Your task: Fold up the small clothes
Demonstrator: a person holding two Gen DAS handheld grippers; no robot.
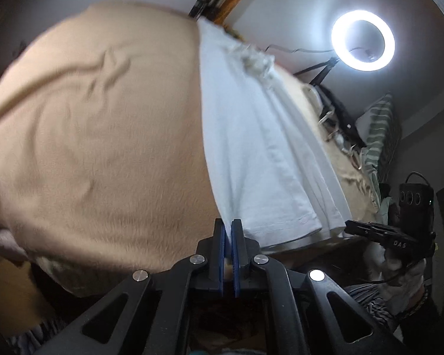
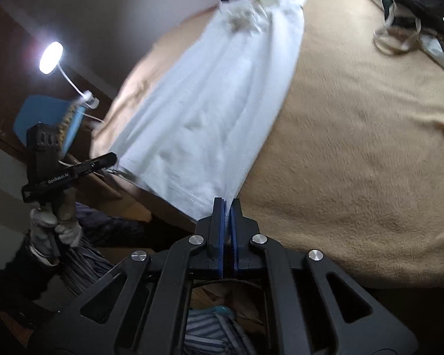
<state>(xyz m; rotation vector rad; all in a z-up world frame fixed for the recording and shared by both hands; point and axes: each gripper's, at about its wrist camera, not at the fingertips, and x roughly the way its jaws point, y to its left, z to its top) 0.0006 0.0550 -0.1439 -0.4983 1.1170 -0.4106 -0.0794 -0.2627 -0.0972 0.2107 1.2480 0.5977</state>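
A white garment [image 1: 251, 136] lies stretched lengthwise on a beige blanket [image 1: 103, 136] over the bed, its hem at the near edge. My left gripper [image 1: 228, 227] is shut on the garment's near left corner. My right gripper [image 2: 228, 204] is shut on the near right corner of the same garment [image 2: 210, 100]. The right gripper also shows in the left wrist view [image 1: 370, 230] at the hem's far side, and the left gripper shows in the right wrist view [image 2: 103, 159]. The garment's far end is bunched near the wall.
A ring light [image 1: 362, 40] glows at the back right. Bags and loose items [image 2: 411, 23] lie on the blanket [image 2: 355, 136] at the far right. A desk lamp [image 2: 51, 57] and a blue chair [image 2: 47, 118] stand left of the bed. Striped cloth [image 1: 376, 136] hangs at right.
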